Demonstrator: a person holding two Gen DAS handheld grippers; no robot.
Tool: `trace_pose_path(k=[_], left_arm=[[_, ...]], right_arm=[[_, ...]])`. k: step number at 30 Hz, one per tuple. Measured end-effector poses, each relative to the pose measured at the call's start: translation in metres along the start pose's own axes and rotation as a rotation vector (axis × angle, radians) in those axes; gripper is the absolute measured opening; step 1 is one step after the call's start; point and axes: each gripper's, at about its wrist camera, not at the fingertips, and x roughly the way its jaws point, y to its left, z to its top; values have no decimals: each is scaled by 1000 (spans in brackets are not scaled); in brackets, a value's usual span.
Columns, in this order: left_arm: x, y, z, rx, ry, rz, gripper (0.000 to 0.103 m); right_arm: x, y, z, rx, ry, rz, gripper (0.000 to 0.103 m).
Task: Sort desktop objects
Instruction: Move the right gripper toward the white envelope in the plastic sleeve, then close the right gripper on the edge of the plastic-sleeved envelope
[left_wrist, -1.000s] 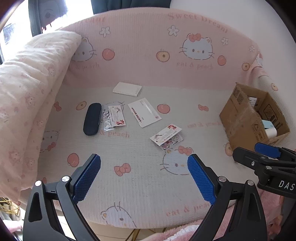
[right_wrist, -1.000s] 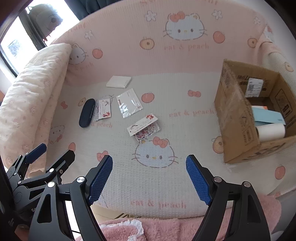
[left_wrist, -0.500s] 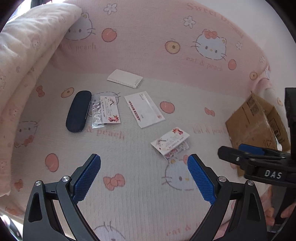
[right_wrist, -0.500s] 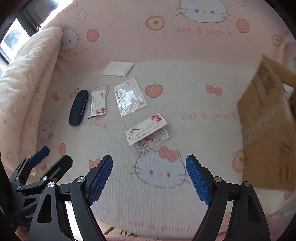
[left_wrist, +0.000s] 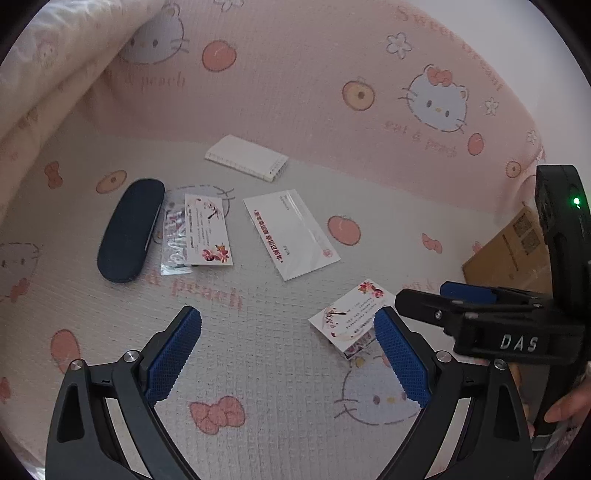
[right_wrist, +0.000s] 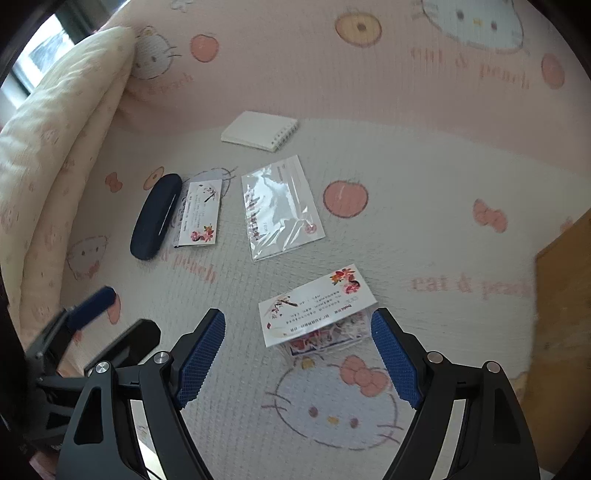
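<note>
Flat on the pink cartoon-print bedspread lie a dark blue glasses case (left_wrist: 130, 229) (right_wrist: 157, 216), a flowered sticker pack (left_wrist: 201, 230) (right_wrist: 199, 212) beside it, a white envelope in clear plastic (left_wrist: 291, 232) (right_wrist: 280, 206), a white spiral notepad (left_wrist: 246, 157) (right_wrist: 260, 131) and a second flowered sticker pack (left_wrist: 352, 315) (right_wrist: 317, 308). My left gripper (left_wrist: 288, 360) hovers open above bare bedspread, the near sticker pack just off its right finger. My right gripper (right_wrist: 297, 358) is open too, low over that near sticker pack, which sits just ahead between its fingers.
A brown cardboard box (left_wrist: 513, 247) (right_wrist: 561, 302) stands at the right. A cream quilt (left_wrist: 48, 70) (right_wrist: 48, 155) is piled along the left. The pink padded backrest (left_wrist: 332, 74) rises behind the items. A hand (left_wrist: 569, 406) holds the right gripper's handle.
Both grippers have moved forward and down toward the bedspread, so the items loom larger. The right one has swung left, pushing the box to the frame edge. Jaws stayed open.
</note>
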Motion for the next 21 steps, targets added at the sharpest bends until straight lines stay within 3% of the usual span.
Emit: trace_pose_path(k=[6,12,18,21], left_arm=[[28,11,1,-40,12,-19,96],[54,28,5,-205,30,-114,91],[77,30,12,-256,24,-70,87],[86,27,15,-253,15,-53,87]], right_arm=[[21,-8,12,0,-9,4,80],[39,-11,22,-54,-50,-6,79],[65,-15,38,-69,-57,27,77],[76,-24,46,-35,-57,63,65]])
